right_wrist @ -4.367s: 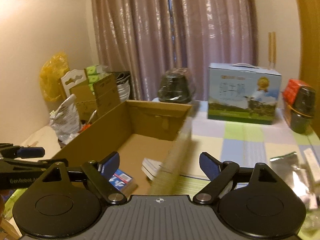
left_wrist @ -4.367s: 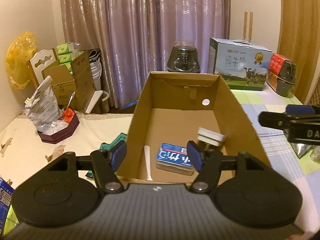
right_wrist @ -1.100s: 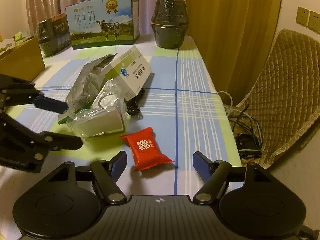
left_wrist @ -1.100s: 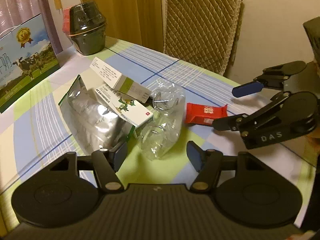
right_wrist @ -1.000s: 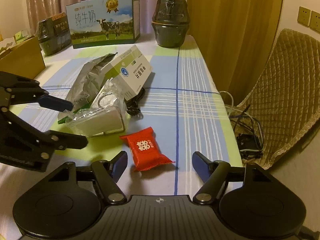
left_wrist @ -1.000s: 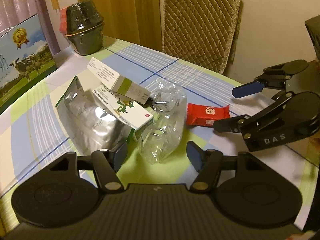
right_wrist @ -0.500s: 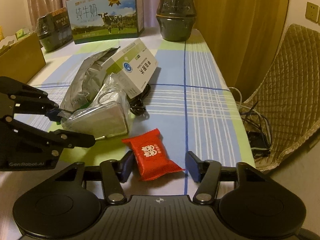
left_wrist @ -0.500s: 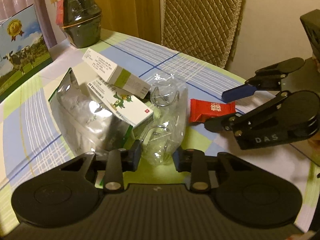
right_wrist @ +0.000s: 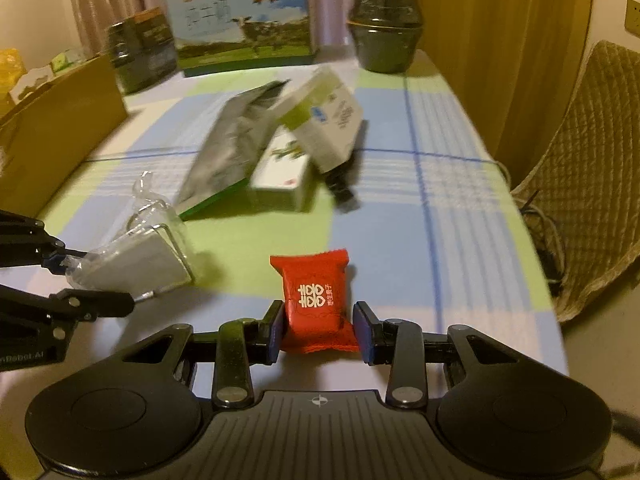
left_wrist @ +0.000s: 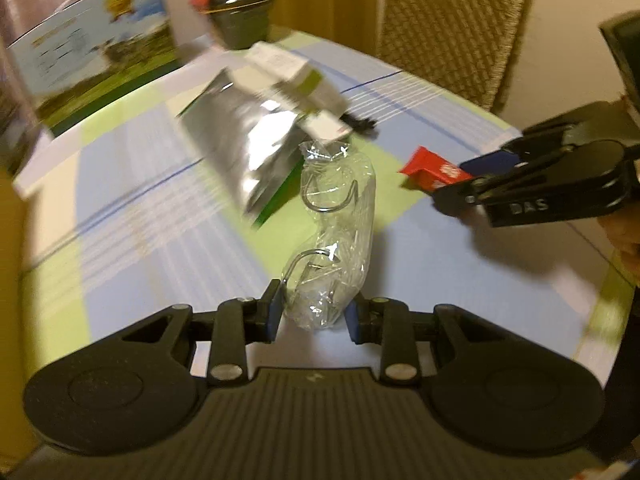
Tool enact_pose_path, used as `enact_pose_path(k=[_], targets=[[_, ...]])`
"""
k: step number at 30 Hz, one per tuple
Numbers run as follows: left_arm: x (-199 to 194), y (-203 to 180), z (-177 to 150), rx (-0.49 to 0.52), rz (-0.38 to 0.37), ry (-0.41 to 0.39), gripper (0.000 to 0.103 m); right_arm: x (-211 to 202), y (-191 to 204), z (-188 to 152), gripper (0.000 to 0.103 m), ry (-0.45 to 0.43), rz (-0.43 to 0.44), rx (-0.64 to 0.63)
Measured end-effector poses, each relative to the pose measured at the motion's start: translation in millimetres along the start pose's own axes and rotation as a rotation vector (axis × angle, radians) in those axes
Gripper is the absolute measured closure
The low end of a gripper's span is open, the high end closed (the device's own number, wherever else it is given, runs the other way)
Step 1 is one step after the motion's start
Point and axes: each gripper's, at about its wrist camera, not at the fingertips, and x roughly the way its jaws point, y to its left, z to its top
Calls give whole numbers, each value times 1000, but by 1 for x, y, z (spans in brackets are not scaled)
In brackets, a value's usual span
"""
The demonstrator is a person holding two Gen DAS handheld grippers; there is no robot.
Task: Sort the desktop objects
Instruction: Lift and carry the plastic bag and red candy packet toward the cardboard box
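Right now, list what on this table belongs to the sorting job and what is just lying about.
In the job:
- clear plastic bag of metal hooks, clamped in left gripper
- red snack packet, right gripper closing on it
- silver foil pouch
- white-green medicine boxes
- brown cardboard box

Lying about:
- milk carton case
- dark wrapped pot

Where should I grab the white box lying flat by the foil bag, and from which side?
Grip the white box across its long side faces, coming from above at its near end. It lies flat; the foil bag and the tilted box crowd its far end.
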Motion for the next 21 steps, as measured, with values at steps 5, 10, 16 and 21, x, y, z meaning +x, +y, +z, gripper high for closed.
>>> enact_pose_path(k=[5,10,16,21], targets=[[-27,6,-27,-51,45,22,76,-18,28,-21,69,7,50,6],[-42,9,-50,-112,50,15,74,-28,53,-41,66,-6,71,-8],[-47,8,-57,-81,63,-41,61,-32,62,-42,26,-18,38,-36],[-44,9,-59,-34,31,-72,55,-25,59,-44,26,-3,17,-25]])
